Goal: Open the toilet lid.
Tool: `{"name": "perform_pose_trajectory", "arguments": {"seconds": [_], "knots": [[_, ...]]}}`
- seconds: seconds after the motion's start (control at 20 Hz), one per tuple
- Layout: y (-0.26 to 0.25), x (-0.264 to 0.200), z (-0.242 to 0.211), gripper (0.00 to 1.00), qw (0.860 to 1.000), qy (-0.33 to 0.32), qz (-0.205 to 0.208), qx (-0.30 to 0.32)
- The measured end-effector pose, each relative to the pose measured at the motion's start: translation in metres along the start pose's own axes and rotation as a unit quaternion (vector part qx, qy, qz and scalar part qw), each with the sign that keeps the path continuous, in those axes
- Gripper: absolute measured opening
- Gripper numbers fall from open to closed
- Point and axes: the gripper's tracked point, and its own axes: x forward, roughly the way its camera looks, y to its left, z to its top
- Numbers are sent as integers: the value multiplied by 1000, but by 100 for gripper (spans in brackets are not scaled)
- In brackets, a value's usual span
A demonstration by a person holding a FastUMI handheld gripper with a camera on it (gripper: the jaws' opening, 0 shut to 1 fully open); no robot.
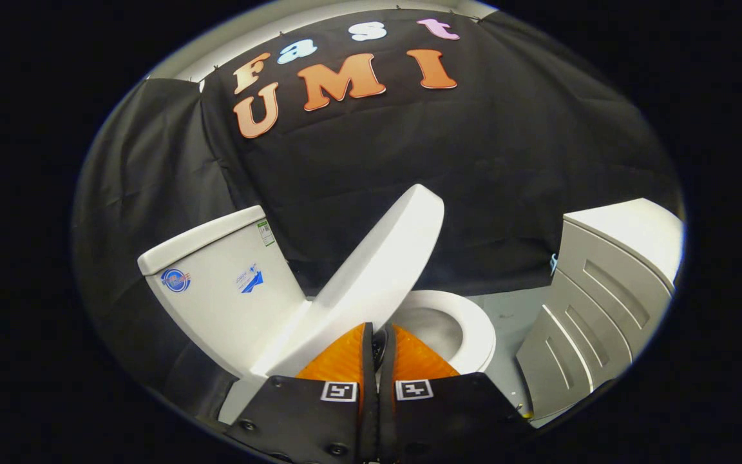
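The white toilet lid [377, 264] stands half raised, tilted back toward the tank [216, 290]. Its front rim runs down into the narrow gap between my fingers. My gripper [380, 338] is shut on that rim, with one finger on the lid's top face and the other on its underside. Beyond the right finger, the white seat [477, 328] and the open bowl [435, 325] lie uncovered beneath the lid.
A white cabinet [603, 303] with panelled doors stands right of the toilet, across a strip of grey floor [513, 316]. Black cloth hangs close behind the tank and the lid.
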Motion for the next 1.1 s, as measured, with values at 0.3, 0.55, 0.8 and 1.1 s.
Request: {"name": "perform_pose_trajectory", "arguments": {"seconds": [0.3,0.55,0.8,1.1], "knots": [[29,-2,24,8,999,-13,4,-44],[52,0,40,8,997,-24,15,-65],[68,0,51,8,996,-26,16,-79],[120,-5,76,8,991,-45,42,-121]]}}
